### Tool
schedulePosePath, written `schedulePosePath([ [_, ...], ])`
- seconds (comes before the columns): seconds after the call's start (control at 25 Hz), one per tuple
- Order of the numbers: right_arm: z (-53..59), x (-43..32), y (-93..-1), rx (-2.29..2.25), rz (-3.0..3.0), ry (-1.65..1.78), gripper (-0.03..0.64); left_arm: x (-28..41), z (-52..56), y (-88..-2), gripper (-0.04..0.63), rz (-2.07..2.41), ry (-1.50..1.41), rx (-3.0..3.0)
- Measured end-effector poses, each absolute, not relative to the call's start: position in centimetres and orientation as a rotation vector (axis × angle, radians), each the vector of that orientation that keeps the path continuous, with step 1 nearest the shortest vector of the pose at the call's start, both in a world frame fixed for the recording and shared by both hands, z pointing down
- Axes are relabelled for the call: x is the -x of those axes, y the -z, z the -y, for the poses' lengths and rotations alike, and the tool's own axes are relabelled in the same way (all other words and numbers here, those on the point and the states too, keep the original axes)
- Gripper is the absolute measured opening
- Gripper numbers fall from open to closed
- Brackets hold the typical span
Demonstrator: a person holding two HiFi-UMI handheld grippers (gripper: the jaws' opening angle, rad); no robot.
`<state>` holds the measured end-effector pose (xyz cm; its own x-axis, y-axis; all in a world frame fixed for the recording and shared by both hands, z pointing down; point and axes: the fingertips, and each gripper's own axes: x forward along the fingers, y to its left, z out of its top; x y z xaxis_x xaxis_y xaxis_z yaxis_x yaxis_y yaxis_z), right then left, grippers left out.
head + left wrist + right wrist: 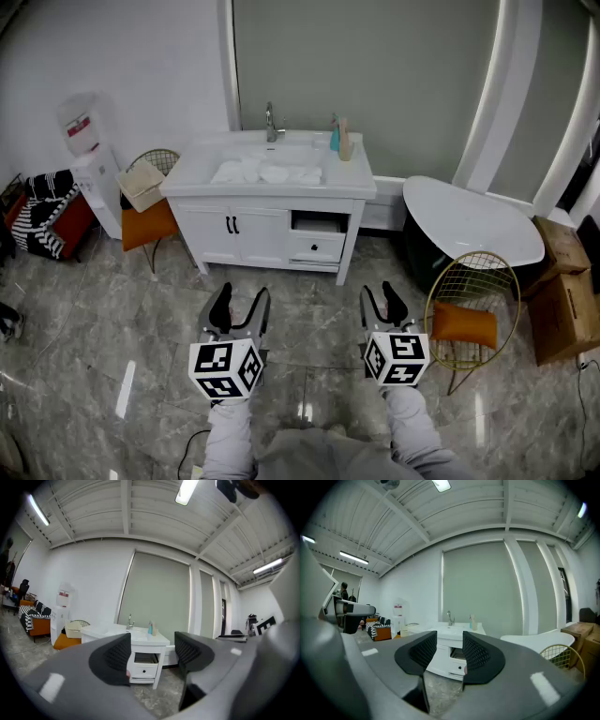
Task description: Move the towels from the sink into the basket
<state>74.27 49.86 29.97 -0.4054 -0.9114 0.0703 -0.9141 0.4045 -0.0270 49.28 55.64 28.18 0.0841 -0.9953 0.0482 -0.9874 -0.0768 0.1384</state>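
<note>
Our left tongs (pixel 239 298) gape, right tongs (pixel 384 292) barely open, both empty; loosely pinched towels (pixel 267 172) could drop off the counter's (pixel 349 178) left edge, missing the basket (pixel 142 185).

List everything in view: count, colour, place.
white vanity cabinet with sink: one, white, back wall.
white towels: one pile, white, in the sink.
chrome faucet: one, silver, behind the basin.
slim bottles: two, teal and beige, counter's right rear.
beige basket: one, beige, on orange-cushioned chair left of vanity.
white water dispenser: one, white, far left.
white bathtub: one, white, right of vanity.
gold wire chair: one, gold, before the tub.
brown cardboard boxes: two, brown, far right.
left gripper: one, black jaws apart, empty, bottom left.
right gripper: one, black jaws narrowly apart, empty, bottom right.
</note>
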Motion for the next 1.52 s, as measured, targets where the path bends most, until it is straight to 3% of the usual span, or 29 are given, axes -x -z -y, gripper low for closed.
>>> schedulePosePath([
  [0.68, -49.9, -73.5, -29.7, -1.713, 2.629, -0.125, 0.170, -48.3, -55.4, -28.3, 0.342, 2.027, 0.076, -2.230],
  [1.52, -46.4, -65.9, -31.9, -1.732, 2.600, -0.153, 0.172, -40.7, -50.6, -30.7, 0.342, 1.963, 0.040, -2.254],
])
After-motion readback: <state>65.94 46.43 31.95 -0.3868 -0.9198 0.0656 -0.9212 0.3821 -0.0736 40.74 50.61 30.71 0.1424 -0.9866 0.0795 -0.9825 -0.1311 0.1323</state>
